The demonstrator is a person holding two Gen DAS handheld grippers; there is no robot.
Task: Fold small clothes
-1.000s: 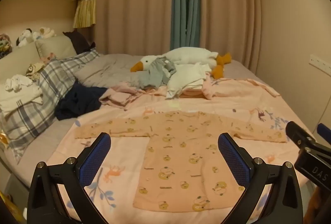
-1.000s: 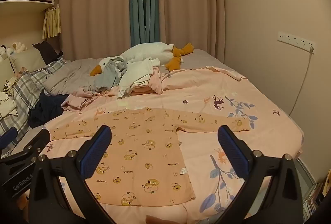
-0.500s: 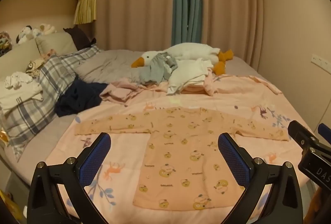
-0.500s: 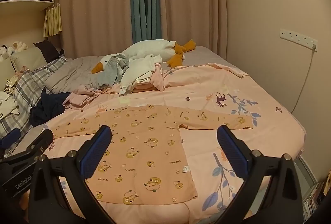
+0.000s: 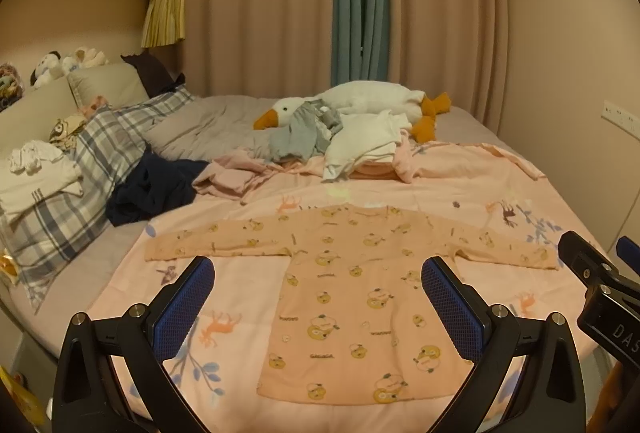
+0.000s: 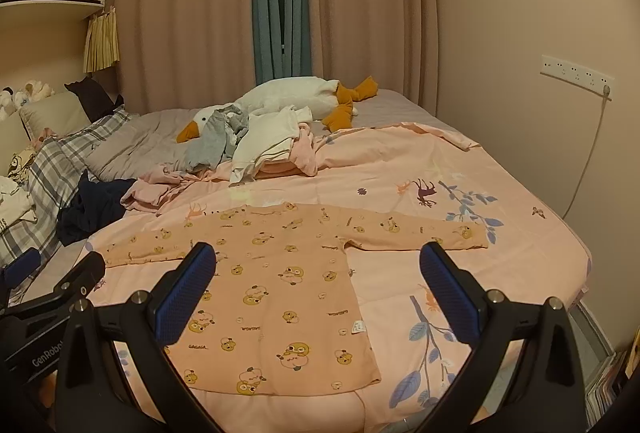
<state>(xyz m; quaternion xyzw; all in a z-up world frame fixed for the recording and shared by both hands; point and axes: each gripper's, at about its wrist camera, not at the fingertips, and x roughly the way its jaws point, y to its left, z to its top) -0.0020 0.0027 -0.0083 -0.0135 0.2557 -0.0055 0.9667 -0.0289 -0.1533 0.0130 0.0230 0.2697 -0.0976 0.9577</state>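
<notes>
Peach long-sleeved top: a small cotton shirt [image 5: 352, 297] [image 6: 280, 285] printed with yellow cartoon figures is lying flat, sleeves spread wide, on the near part of the bed.
Bedding: a pink quilt [image 5: 460, 189] [image 6: 400, 169] with deer and leaf prints is lying under the shirt.
Left gripper [image 5: 318, 309]: black, blue-padded jaws are gaping wide and gripping nothing, hovering above the shirt's hem.
Right gripper [image 6: 316, 291]: likewise spread wide and empty, hovering over the shirt.
Heap behind: grey and white clothes [image 5: 340, 137] [image 6: 248, 137] are lying against a white plush goose [image 5: 372, 99] [image 6: 292, 97].
Left side: a plaid pillow [image 5: 80, 185] is sitting beside a dark navy garment [image 5: 152, 189].
</notes>
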